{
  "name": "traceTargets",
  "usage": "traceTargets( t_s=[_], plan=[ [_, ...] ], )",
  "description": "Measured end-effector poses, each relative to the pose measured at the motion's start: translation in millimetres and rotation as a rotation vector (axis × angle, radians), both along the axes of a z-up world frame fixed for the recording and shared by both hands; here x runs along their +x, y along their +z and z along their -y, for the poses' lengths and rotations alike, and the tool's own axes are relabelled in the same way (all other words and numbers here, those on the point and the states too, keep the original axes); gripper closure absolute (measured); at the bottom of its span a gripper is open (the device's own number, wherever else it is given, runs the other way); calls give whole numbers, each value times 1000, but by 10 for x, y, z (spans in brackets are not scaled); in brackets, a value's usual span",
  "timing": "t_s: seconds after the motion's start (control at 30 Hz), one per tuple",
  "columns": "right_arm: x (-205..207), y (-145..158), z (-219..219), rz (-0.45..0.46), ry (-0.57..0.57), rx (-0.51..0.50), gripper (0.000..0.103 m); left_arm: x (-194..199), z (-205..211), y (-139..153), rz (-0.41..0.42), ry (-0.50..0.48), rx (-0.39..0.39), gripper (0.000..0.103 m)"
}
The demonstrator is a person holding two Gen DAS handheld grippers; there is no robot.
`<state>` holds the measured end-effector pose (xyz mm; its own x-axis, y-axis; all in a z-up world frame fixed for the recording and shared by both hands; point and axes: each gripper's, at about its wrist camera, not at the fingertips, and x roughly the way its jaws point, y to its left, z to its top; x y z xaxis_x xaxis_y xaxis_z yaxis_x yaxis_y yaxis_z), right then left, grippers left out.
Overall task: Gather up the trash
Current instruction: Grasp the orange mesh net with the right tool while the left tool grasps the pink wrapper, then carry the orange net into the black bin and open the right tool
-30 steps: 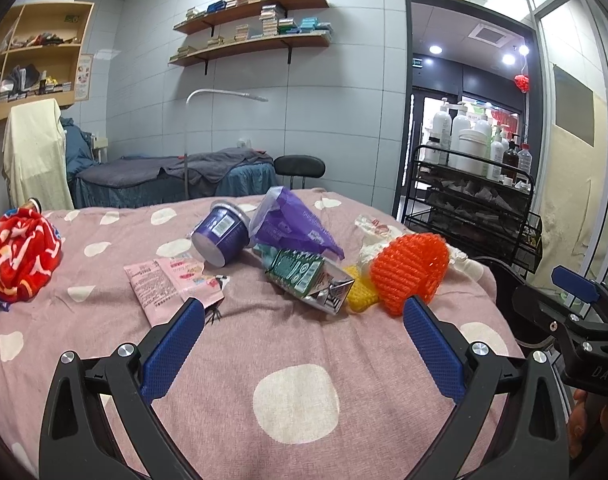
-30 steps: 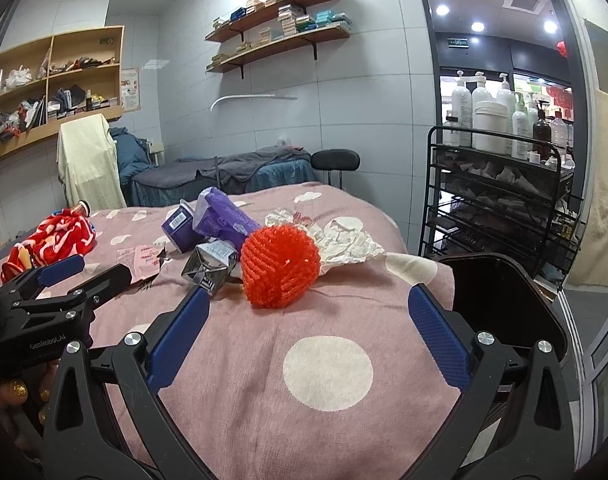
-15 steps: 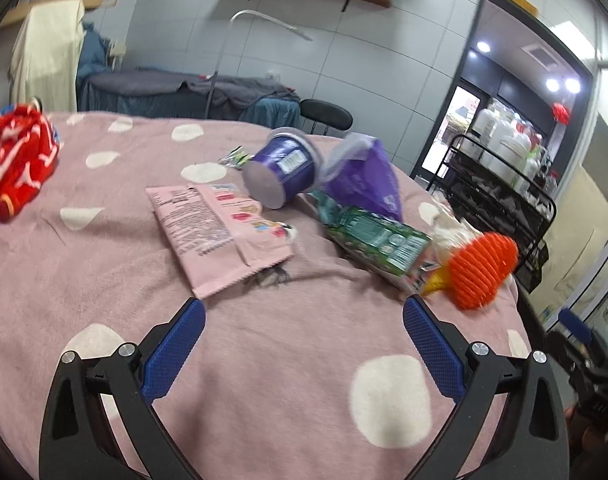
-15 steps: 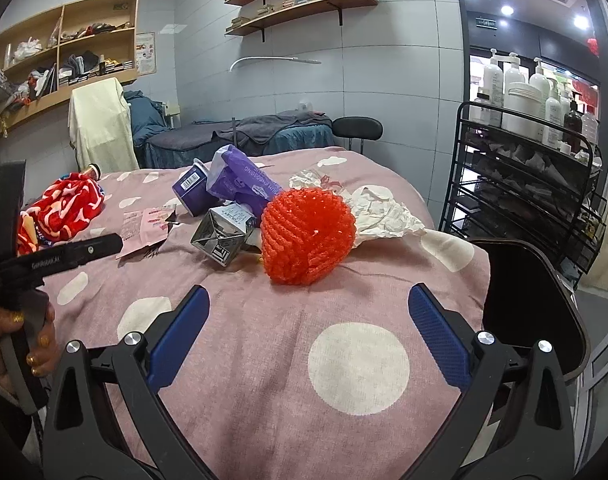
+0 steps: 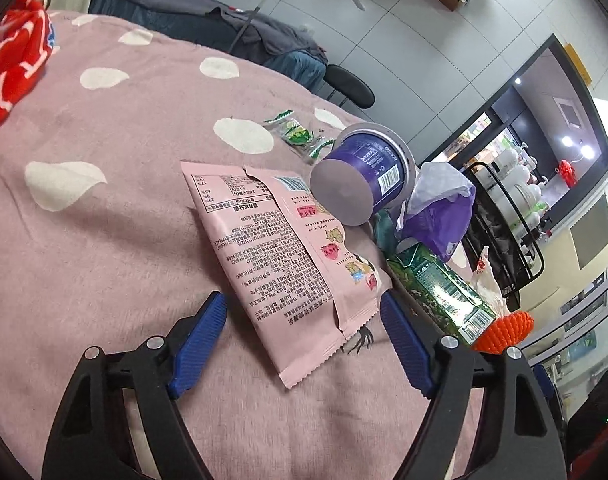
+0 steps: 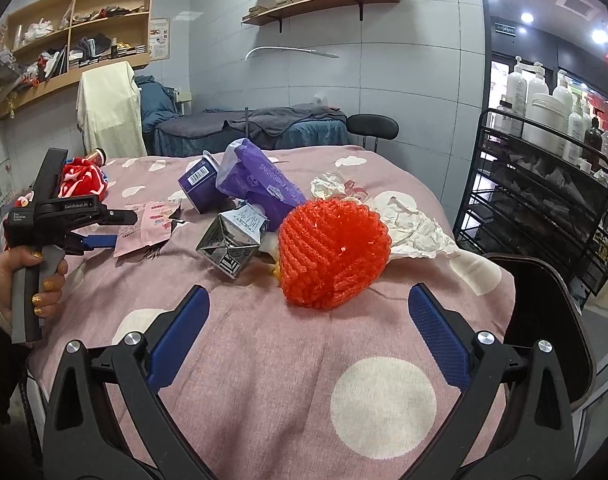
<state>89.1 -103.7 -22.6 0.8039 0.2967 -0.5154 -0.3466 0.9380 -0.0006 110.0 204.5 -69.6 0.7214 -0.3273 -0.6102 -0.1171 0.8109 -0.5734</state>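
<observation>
Trash lies on a pink dotted bed cover (image 5: 103,240). A pink snack wrapper (image 5: 275,256) lies flat, its near end between my open left gripper's (image 5: 304,316) fingers. Behind it are a purple cup (image 5: 364,176) on its side, a purple bag (image 5: 440,216) and a green carton (image 5: 444,292). In the right wrist view, an orange foam net (image 6: 336,252) lies just ahead of my open, empty right gripper (image 6: 308,312). Beside it are the carton's silver end (image 6: 231,240), the purple bag (image 6: 259,184), the cup (image 6: 199,188) and crumpled white paper (image 6: 412,228).
A black bin (image 6: 544,312) stands at the bed's right edge. A black wire rack (image 6: 544,184) with bottles stands behind it. A red patterned cloth (image 5: 11,60) lies at the far left. A small green candy wrapper (image 5: 299,136) lies beyond the cup.
My left gripper has moved left and down, close over the pink wrapper, and has narrowed somewhat. My right gripper has come closer to the orange net.
</observation>
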Motion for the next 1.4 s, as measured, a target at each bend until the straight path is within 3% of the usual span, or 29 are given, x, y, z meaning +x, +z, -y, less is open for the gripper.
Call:
traceTargets(
  t_s=[0.23,0.33,0.5,0.6,0.7,0.97,1.17,1.4],
  plan=[
    [522,-28,-47,-95,-5,15,5,152,-53,-78,-4,-24,-63,34],
    [692,-24,-49,-122,-9,39,6,217,-49,-75,-1,-47,-105,47],
    [842,-125,-80,-183,-12,28,51,244,35,-59,6,-76,-110,76],
    [832,-153,-44,-192,-5,52,62,232,56,-22,28,-71,-96,88],
    [785,-121,-20,-182,3,69,65,162,90,55,57,-56,-68,94],
    [586,-29,99,-156,24,117,67,-176,336,364,147,15,116,98],
    [385,30,244,-141,32,148,67,-389,632,586,214,5,222,98],
    [116,71,543,-116,-21,176,67,-461,987,776,285,-80,212,98]
  ],
)
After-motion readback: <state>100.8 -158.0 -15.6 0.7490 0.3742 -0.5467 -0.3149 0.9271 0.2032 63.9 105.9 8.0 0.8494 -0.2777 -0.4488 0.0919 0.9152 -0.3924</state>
